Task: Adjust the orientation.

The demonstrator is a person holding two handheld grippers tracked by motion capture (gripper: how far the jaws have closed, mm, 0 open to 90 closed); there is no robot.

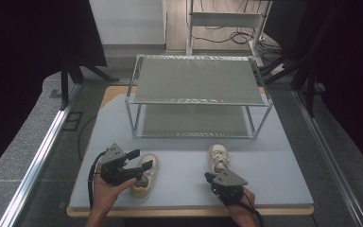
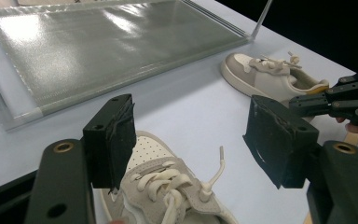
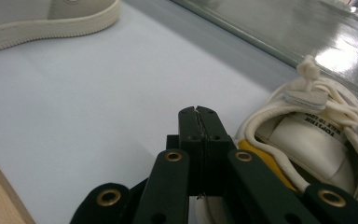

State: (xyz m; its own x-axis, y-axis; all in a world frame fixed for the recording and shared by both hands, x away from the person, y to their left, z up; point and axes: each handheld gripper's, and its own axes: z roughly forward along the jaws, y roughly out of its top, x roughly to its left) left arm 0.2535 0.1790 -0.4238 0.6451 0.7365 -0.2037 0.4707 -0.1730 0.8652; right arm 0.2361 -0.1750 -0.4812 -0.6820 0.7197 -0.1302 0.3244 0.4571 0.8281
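Observation:
Two cream sneakers lie on the pale table. The left sneaker [image 1: 145, 177] [image 2: 168, 191] sits toe-away under my left gripper [image 1: 141, 159] [image 2: 196, 140], whose jaws stand open on either side above its laces without touching it. The right sneaker [image 1: 218, 158] [image 3: 307, 135] [image 2: 270, 77] has a yellow heel lining. My right gripper [image 1: 210, 178] [image 3: 199, 114] is shut with nothing between its pads, its tip just behind and beside that sneaker's heel. In the left gripper view the right gripper [image 2: 349, 100] shows at the far right edge.
A two-tier metal rack [image 1: 198, 80] with grey mesh shelves stands at the back of the table [image 1: 283, 179], its lower shelf [image 2: 98, 46] [image 3: 298, 28] close to both shoes. A wooden table edge [image 3: 0, 196] runs along the front.

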